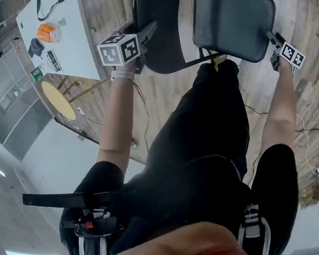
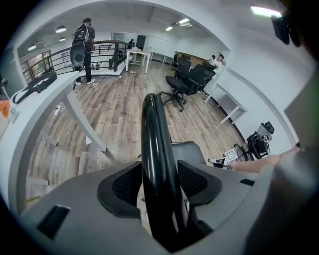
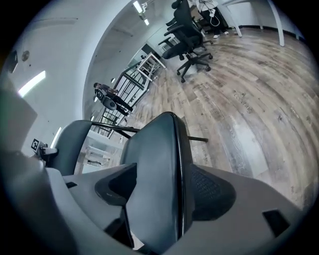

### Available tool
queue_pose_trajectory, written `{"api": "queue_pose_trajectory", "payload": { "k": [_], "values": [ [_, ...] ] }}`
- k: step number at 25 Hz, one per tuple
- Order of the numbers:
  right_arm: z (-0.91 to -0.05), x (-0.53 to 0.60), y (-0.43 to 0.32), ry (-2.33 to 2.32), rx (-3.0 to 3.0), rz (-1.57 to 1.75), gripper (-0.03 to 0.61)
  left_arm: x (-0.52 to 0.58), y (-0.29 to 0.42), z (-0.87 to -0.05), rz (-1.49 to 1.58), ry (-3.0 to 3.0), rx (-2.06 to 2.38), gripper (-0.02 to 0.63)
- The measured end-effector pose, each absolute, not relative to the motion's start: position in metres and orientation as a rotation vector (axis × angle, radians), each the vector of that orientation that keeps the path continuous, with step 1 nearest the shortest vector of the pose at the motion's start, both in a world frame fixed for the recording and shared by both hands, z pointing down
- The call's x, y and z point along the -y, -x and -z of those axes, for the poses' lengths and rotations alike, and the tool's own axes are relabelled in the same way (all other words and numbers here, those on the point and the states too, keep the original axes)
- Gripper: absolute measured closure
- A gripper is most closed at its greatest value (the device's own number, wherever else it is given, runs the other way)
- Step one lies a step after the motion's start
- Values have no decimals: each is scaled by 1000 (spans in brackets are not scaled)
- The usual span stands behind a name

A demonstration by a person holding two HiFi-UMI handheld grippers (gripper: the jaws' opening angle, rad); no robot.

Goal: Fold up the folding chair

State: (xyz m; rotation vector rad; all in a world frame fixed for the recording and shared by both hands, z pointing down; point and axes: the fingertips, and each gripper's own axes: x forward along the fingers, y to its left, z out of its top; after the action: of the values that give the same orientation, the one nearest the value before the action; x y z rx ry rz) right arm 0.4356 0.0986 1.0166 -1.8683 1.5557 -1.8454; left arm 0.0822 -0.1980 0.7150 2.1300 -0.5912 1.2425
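The person's black clothing filled the foreground of the head view. Just beyond it, on the pale wood-plank floor, stood the black folding chair with its thin metal tube frame, not yet folded.

The grey plastic left gripper had its jaws spread wide astride the rim of the chair's glossy black curved panel. A gap showed beside one ribbed pad, so it clamped nothing. The matching right gripper likewise stood wide open over the edge of the dark grey padded panel, which nearly filled the space between its pads.

The chair would probably handle as a stiff, moderately heavy thing, with rigid panels on a hinged frame. The lacquered rim looked slick and might slide in the pads. The matte, vinyl-like padding should yield slightly and hold better. Taking each panel by its outer edge seemed sound, well clear of the hinge, where the closing frame could pinch.
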Motion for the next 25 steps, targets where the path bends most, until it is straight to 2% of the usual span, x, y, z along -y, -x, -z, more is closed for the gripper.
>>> {"api": "queue_pose_trajectory", "payload": {
  "k": [6,8,10,12,17,20,25],
  "values": [
    [-1066,-88,-428,1652,-1553,1946,225,195,-97,-723,-1240,-2071,479,394],
    [-1074,-86,-423,1559,-1550,1952,225,192,-97,-726,-1273,-2051,462,424],
    [-1075,-81,-421,1482,-1545,1915,227,190,-97,-728,-1300,-2037,441,487],
    [-1069,-75,-420,1394,-1512,1853,227,188,-98,-726,-1304,-2035,415,513],
    [-1065,-71,-415,1279,-1563,1861,231,188,-101,-724,-1292,-2033,396,538],
    [-1053,-61,-401,1096,-1568,1821,255,188,-99,-724,-1293,-2028,401,543],
    [-1050,-68,-406,1084,-1569,1875,272,185,-102,-707,-1264,-2016,409,554]
  ]
}}
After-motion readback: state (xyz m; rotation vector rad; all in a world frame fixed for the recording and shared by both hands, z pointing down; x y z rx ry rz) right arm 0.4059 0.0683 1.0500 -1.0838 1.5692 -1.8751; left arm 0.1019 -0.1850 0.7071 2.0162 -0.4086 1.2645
